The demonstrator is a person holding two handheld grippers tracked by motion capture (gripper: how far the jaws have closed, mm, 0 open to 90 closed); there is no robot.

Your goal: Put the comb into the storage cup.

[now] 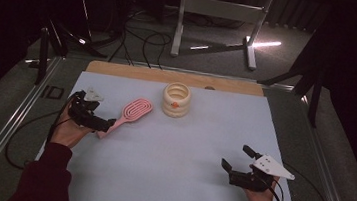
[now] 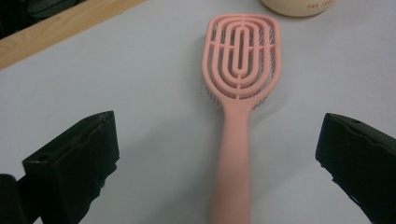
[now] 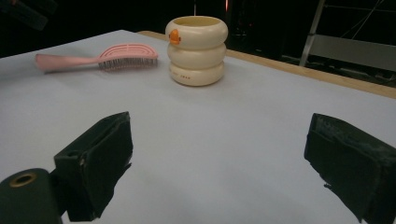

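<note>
A pink hairbrush lies bristles down on the pale mat, its handle pointing toward the person's left hand. My left gripper is open, one jaw on each side of the handle with a gap on both sides. The brush's slotted head lies ahead of the jaws. A cream ringed cup with an orange mark stands upright beyond the brush. My right gripper is open over bare mat at the front right, nothing between its jaws. It faces the cup and the brush.
The pale mat covers a table with a wooden strip along its far edge. Metal rails run along both sides. Beyond the table are cables and a stand's legs on a dark floor.
</note>
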